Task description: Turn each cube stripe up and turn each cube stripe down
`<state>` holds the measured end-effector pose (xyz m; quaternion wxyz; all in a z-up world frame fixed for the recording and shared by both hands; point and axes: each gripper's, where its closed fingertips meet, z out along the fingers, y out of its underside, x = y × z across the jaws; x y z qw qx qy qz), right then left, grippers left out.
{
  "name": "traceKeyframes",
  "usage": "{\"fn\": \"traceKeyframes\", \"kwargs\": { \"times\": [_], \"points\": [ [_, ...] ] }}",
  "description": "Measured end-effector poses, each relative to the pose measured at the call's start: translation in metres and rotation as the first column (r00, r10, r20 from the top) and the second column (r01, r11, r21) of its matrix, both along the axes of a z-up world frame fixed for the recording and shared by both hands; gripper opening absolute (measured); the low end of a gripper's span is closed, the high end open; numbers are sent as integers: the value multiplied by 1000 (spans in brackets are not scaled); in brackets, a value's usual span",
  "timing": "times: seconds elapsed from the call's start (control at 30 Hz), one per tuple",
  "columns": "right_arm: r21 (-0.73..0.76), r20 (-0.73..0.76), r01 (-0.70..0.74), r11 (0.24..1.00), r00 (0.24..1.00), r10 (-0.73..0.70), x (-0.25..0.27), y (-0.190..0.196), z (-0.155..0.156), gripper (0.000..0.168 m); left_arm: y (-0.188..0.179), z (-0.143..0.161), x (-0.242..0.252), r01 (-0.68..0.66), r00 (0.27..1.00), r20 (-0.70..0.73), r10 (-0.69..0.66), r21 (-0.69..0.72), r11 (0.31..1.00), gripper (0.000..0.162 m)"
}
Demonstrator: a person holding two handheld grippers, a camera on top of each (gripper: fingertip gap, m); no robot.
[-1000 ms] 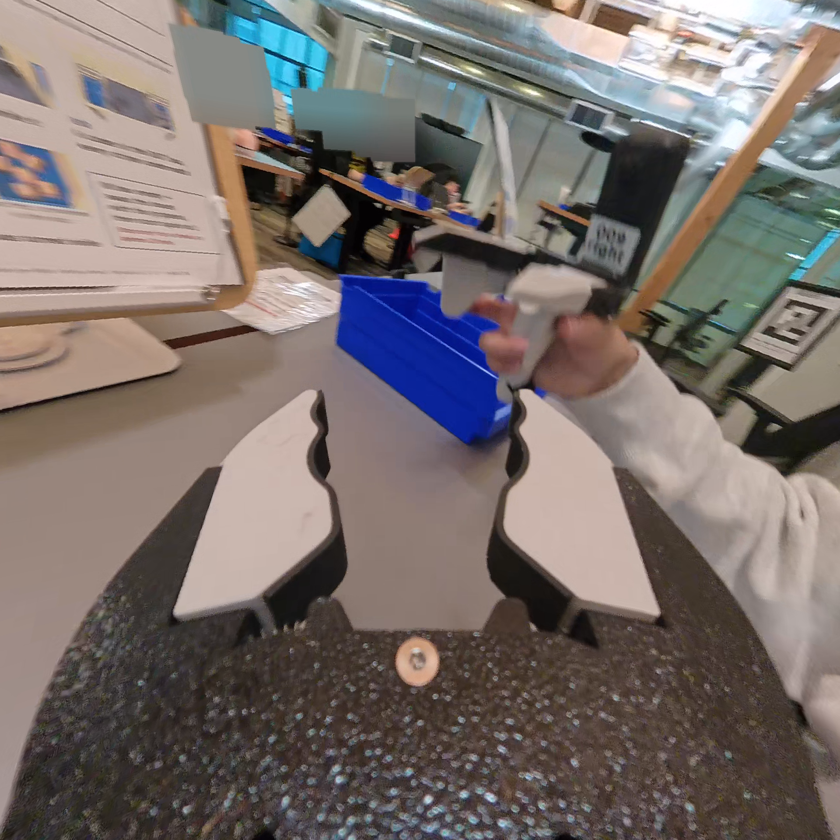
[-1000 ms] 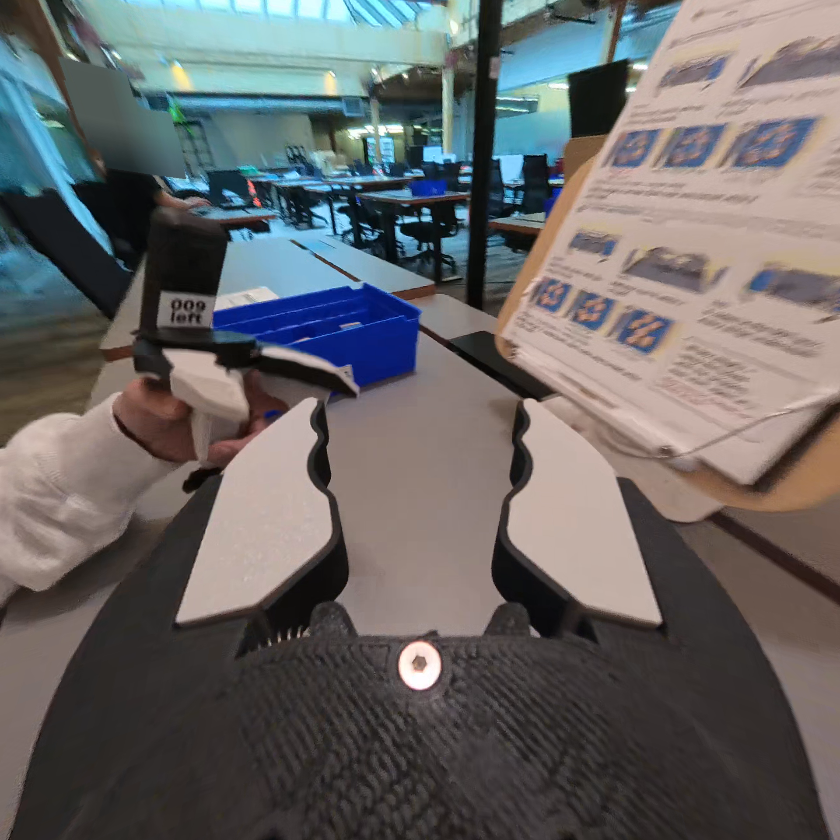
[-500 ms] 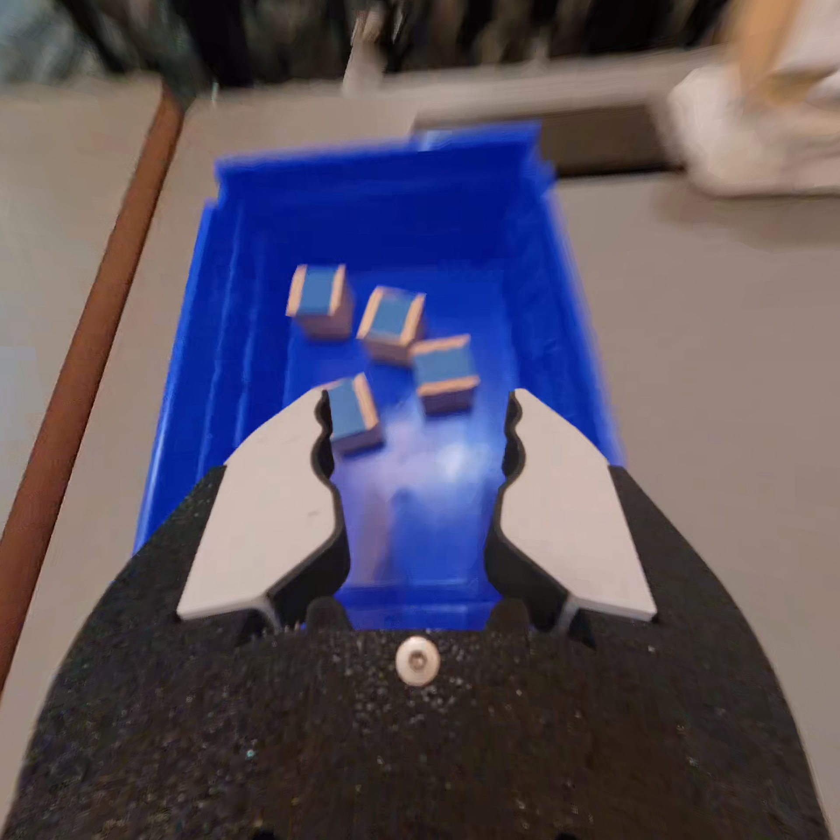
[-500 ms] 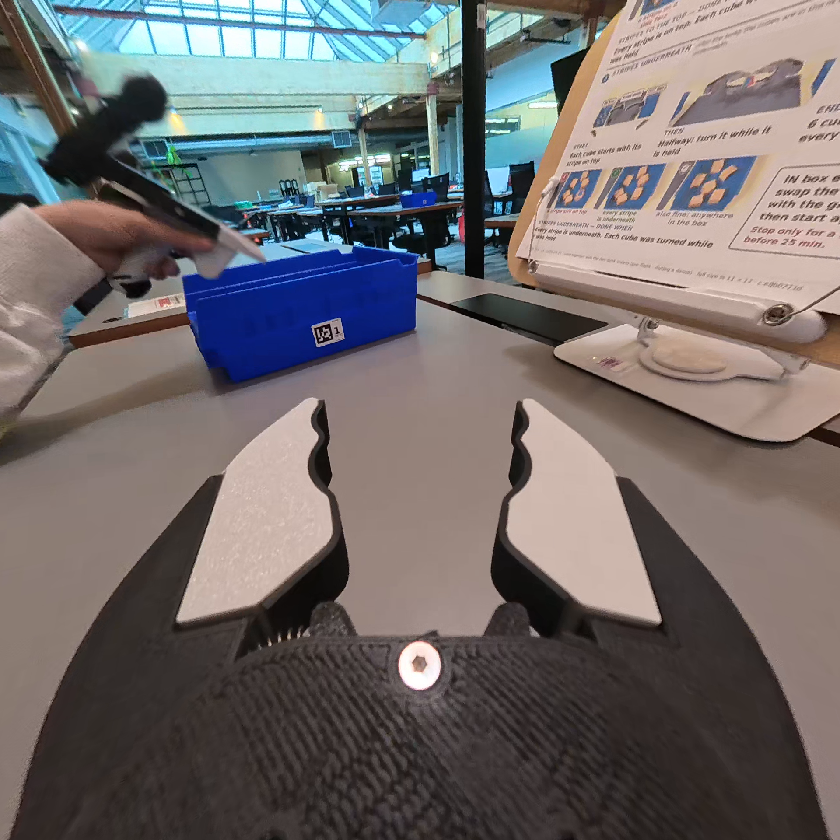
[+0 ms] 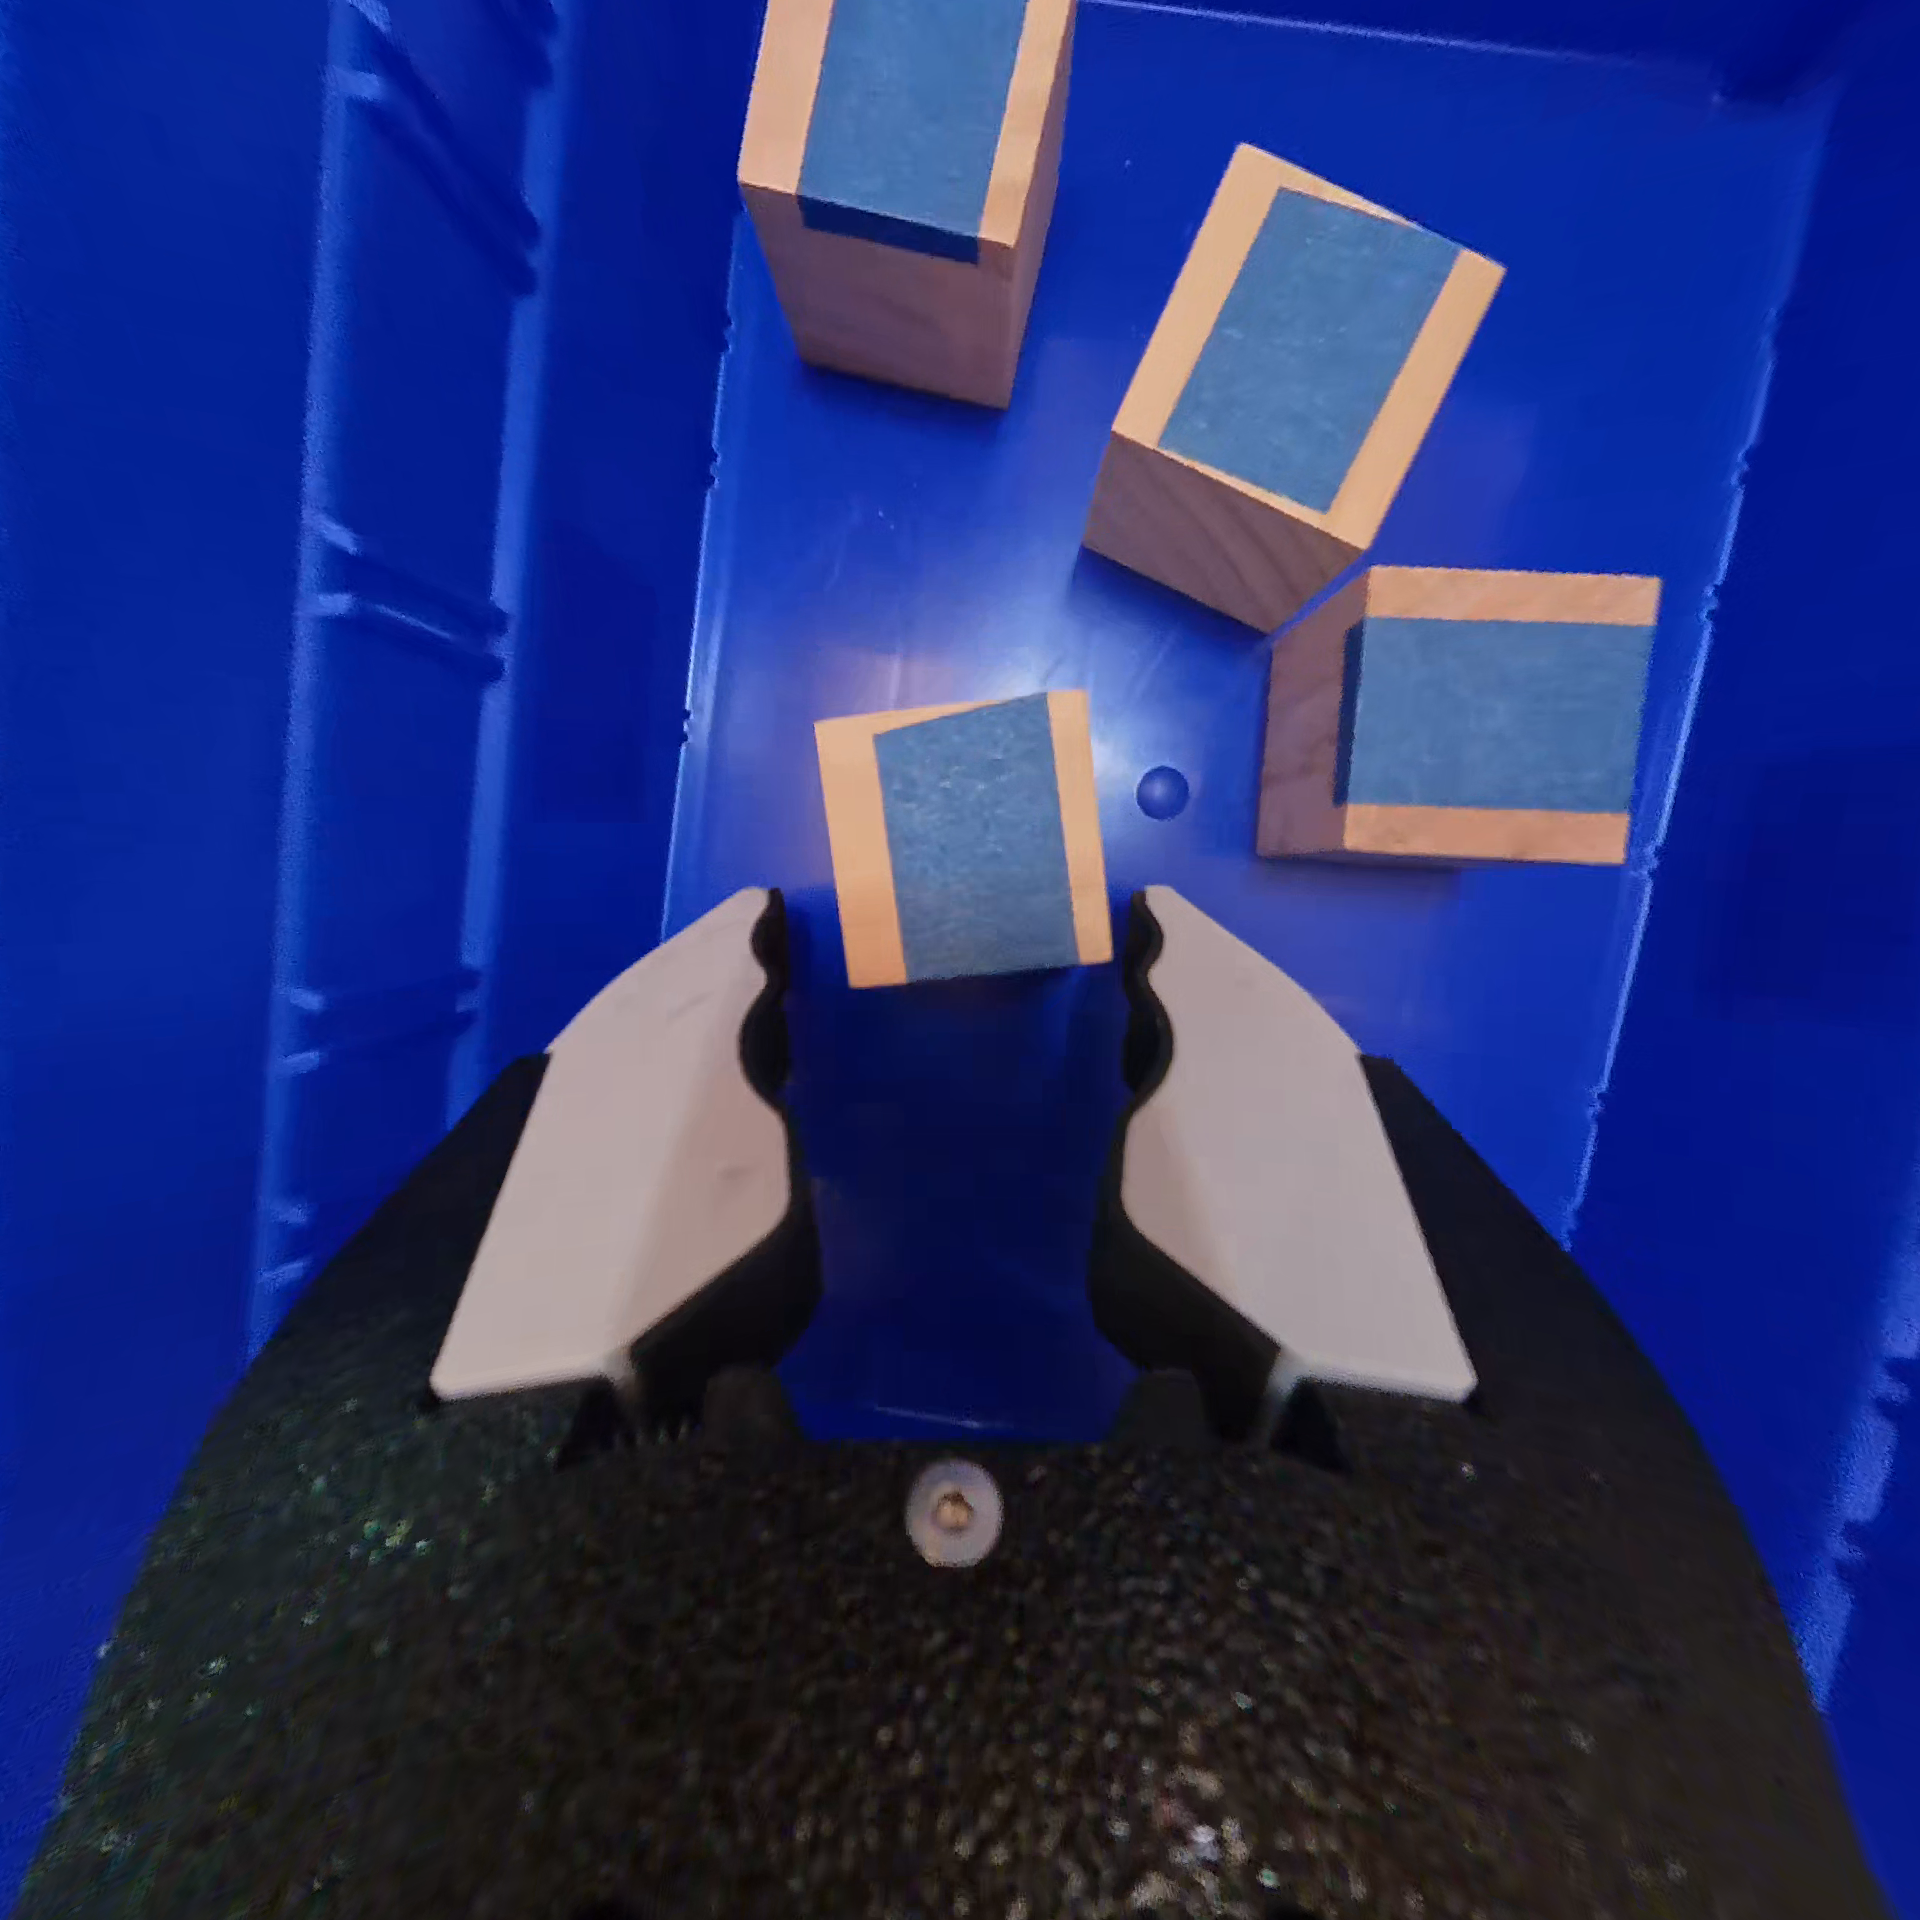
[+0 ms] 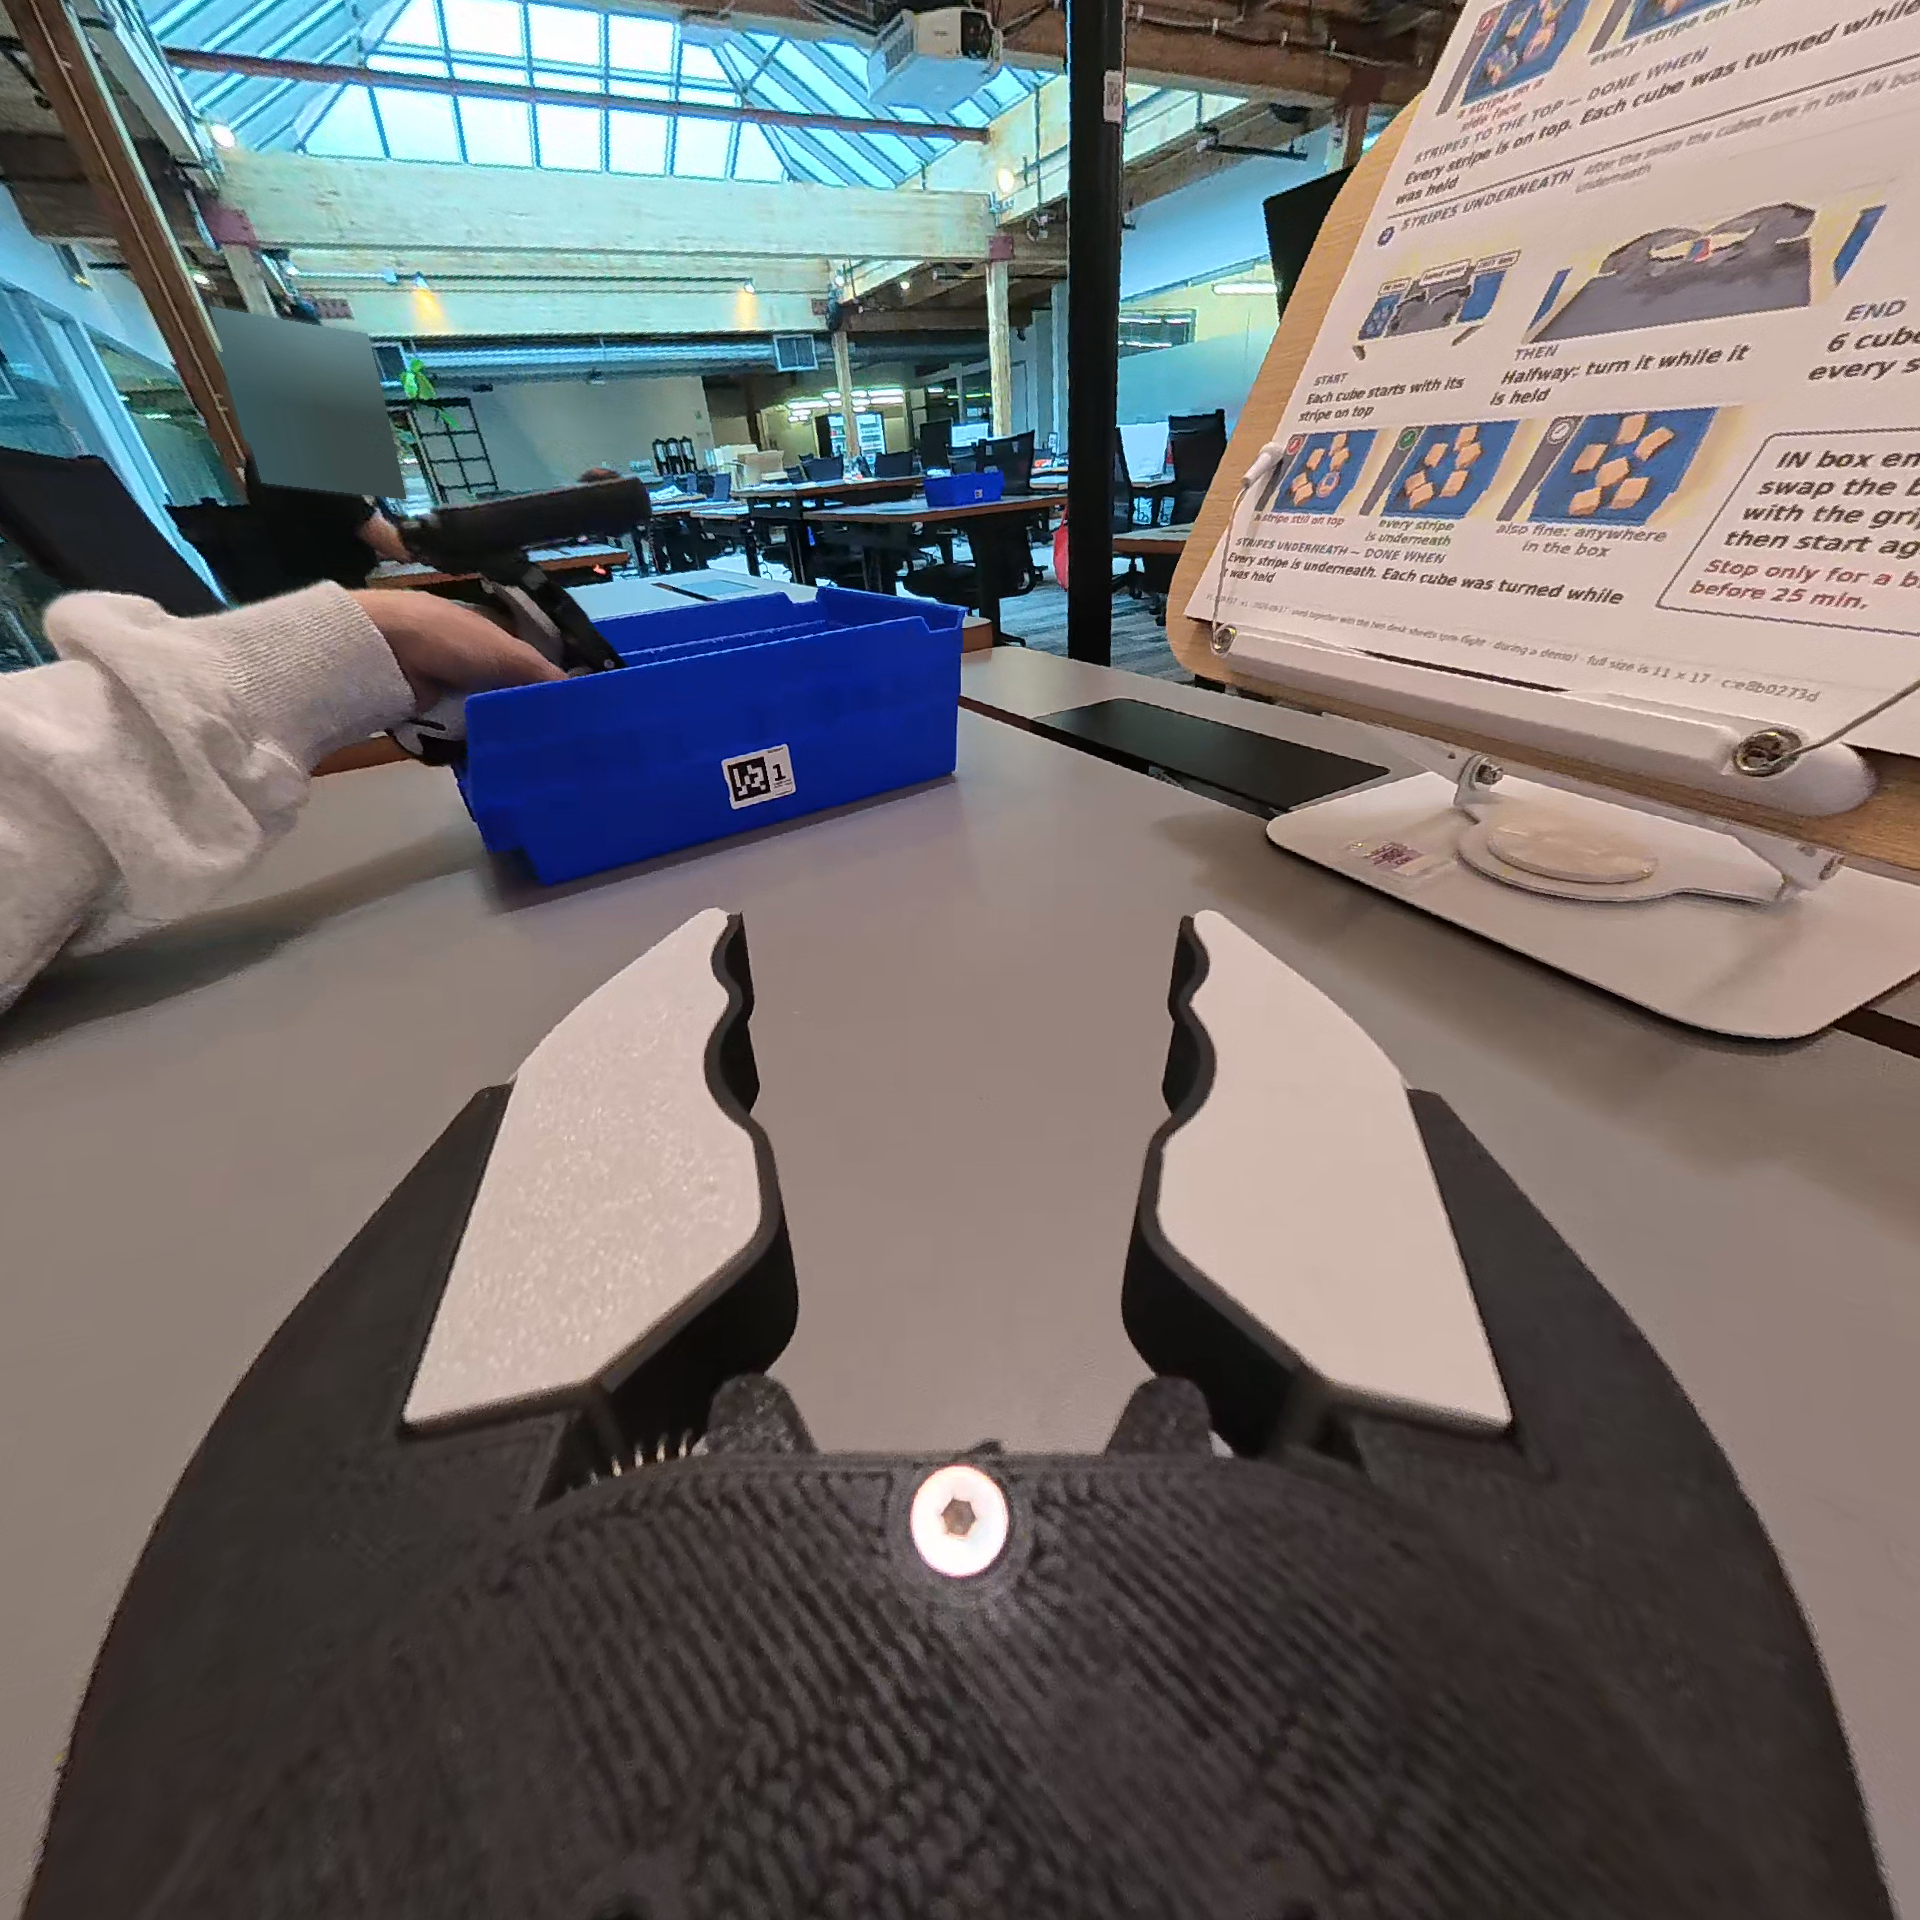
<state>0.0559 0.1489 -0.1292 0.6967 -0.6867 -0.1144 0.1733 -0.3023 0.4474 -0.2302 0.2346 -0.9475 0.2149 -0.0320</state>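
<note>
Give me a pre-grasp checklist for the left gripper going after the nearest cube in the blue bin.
1. Left gripper open: ok.
2. Nearest wooden cube with blue stripe centred between the fingertips: ok.
3. Its stripe faces up: ok.
4. Clear of the other three striped wooden cubes: ok.
5. Fingertips low enough to close on its sides: cannot tell.
6. Right gripper open, outside the blue plastic bin: ok.
</note>
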Motion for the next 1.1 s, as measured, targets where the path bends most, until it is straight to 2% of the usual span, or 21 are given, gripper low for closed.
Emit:
{"fn": "traceKeyframes", "kwargs": {
  "times": [0.03, 0.5, 1.1],
  "points": [
    [-1, 4, -1, 1000, 1000, 1, -1, 0, 0, 78, 0, -2, -1, -5, 1000, -8, 5, -5, 1000, 60],
    [-1, 19, -11, 1000, 1000, 11, -3, 0, -1, 78, 3, -1, 1, 13, 998, -57, -15, -33, 999, 54],
    [1, 29, -14, 1000, 999, 14, -5, -1, -1, 78, 8, -6, 5, 38, 995, -85, -60, -238, 970, 49]
  ]
}}
